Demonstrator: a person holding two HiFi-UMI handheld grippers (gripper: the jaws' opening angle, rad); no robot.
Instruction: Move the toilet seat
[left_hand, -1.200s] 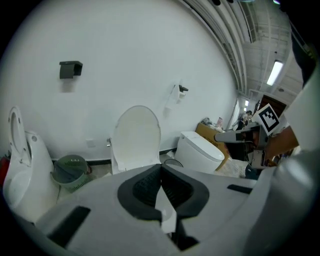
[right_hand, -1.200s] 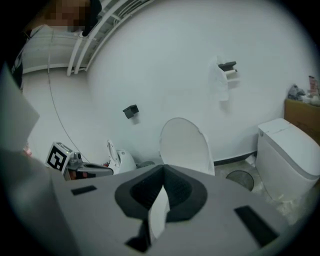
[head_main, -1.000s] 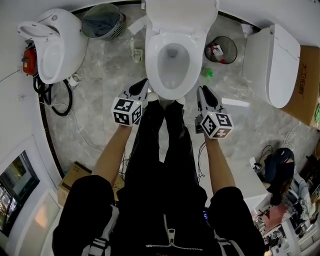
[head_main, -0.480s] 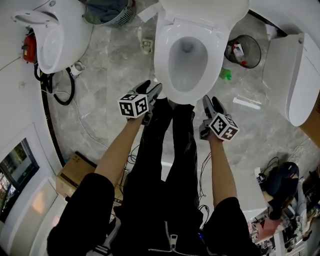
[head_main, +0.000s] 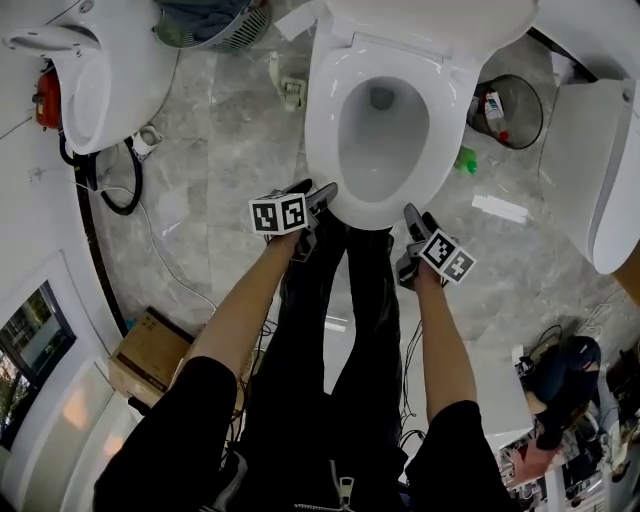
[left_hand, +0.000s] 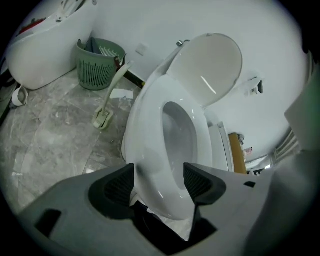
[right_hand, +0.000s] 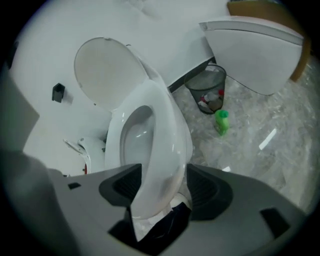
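Above the grey marble floor (head_main: 215, 130), left gripper (head_main: 318, 192) and right gripper (head_main: 418, 214), jaws just opened, straddle the glossy white toilet seat (head_main: 325, 130) ungripped; shallow bites may slip.

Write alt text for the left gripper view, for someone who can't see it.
The left gripper has its jaws apart, just opened wider, on either side of the front edge of a white toilet seat. The seat is down, and the lid stands raised behind it. A green basket stands on the grey marble floor at upper left.
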